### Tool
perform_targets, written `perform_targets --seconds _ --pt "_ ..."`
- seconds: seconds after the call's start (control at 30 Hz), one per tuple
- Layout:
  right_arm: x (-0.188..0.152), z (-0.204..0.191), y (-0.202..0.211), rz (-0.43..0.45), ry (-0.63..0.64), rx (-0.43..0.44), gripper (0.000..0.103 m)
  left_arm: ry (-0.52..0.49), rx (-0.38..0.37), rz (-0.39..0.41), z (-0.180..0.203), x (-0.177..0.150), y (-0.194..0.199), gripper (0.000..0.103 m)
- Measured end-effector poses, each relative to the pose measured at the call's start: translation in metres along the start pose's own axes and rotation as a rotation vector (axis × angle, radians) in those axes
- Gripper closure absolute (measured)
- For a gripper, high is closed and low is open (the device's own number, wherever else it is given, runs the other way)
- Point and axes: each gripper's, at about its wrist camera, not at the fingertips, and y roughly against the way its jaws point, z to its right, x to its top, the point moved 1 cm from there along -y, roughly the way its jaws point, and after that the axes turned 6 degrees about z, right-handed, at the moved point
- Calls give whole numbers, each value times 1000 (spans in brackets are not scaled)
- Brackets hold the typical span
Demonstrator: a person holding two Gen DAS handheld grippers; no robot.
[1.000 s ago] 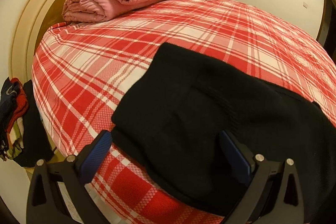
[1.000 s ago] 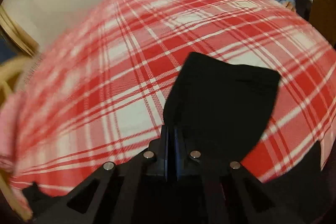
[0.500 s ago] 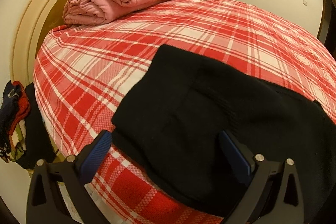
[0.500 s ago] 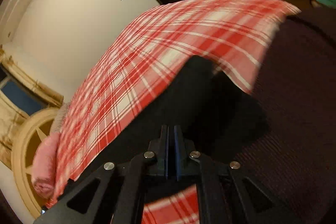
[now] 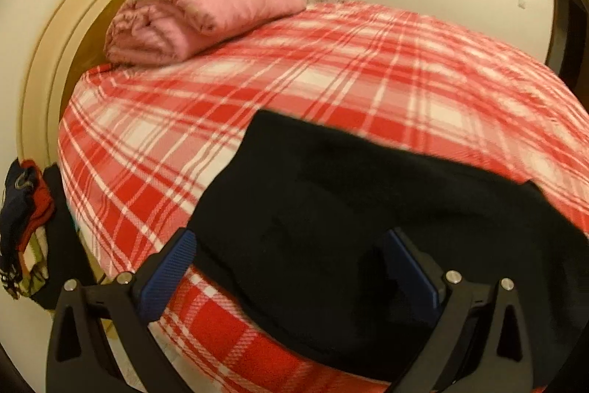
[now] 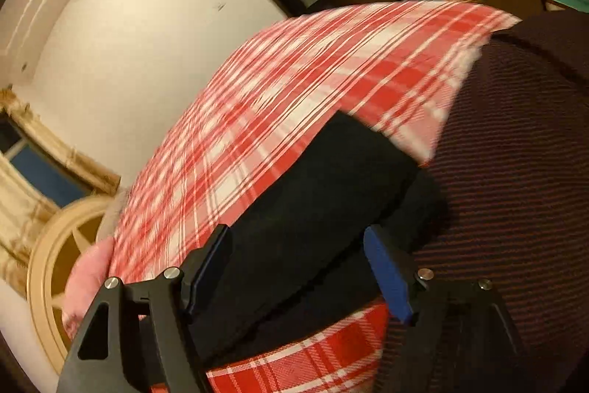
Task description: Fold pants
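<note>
The black pants [image 5: 331,209] are lying folded on the plaid bed [image 5: 368,69], the left hand-held gripper [image 5: 294,267] gaping over them beside a pink pillow [image 5: 198,17], while the right hand-held gripper [image 6: 298,267], jaws just opening, is alone showing a dark ribbed sleeve [image 6: 515,172].

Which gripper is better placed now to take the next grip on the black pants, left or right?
Probably the left gripper: it is open, with the near edge of the black pants between its fingers. The right gripper has just opened over the fabric.
</note>
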Motion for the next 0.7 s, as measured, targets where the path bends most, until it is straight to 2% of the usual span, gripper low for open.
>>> perform_targets --seconds 0.13,0.2,0.27,0.47,0.6,0.7 --pt "-11 -10 -32 -73 40 -35 34 -33 -27 31 11 6 12 0" --pt "-17 -8 -39 -96 42 -101 41 -39 -34 39 13 7 16 0" --pt "-21 -9 -41 -79 63 -146 45 -36 -43 42 14 8 18 0" --pt "-22 -9 -46 -72 38 -125 46 -37 -51 43 16 9 21 0" --pt "-19 -1 -34 20 19 -163 47 -34 -43 35 15 8 20 0" --pt "-10 9 -37 52 8 -193 49 -32 -34 36 13 9 20 0"
